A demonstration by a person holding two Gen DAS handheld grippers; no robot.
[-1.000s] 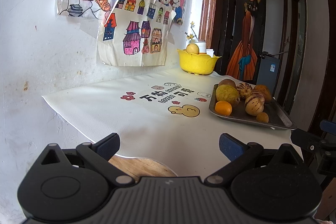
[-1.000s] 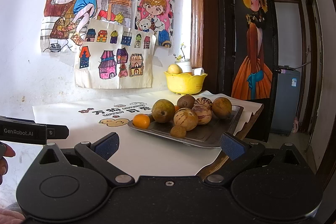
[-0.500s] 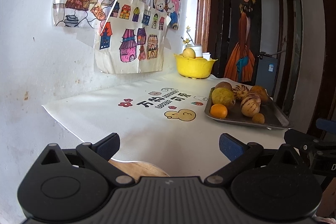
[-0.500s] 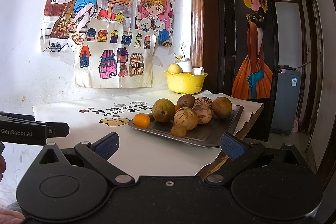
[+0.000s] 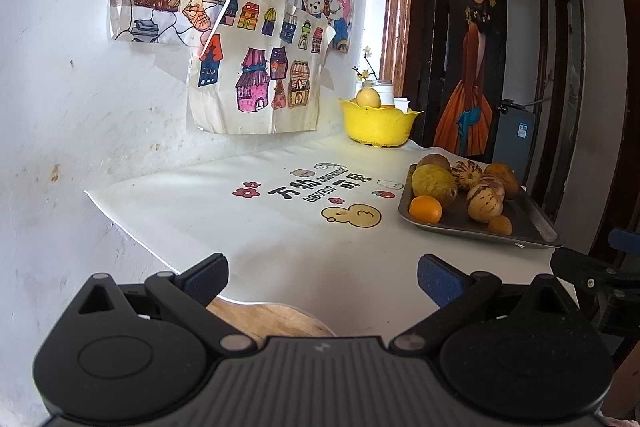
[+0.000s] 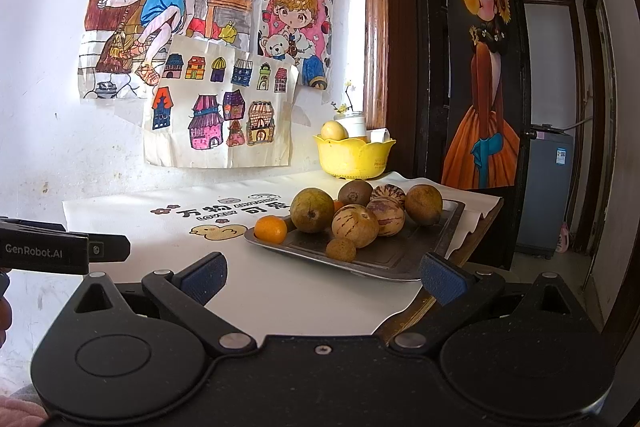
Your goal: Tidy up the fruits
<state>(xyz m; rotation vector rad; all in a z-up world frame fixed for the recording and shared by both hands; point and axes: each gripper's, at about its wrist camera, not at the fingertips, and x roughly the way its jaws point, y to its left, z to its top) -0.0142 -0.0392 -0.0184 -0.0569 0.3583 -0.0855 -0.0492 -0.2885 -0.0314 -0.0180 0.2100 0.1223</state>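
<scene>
White tablecloth (image 6: 280, 291) bears fruit-filled tray (image 6: 452, 223) and yellow bowl (image 6: 352, 159); both hand-held grippers (image 5: 322, 277) (image 6: 322, 277) gape empty.

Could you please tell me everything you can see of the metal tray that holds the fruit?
The metal tray is a shallow, rectangular, dull grey pan with a raised rim and rounded corners. It lies flat on the white printed cloth, at the table's right end, nearer than the yellow bowl. Fruit crowds its far-left part, an orange at the corner; the near-right part is bare. Neither gripper touches it.
</scene>
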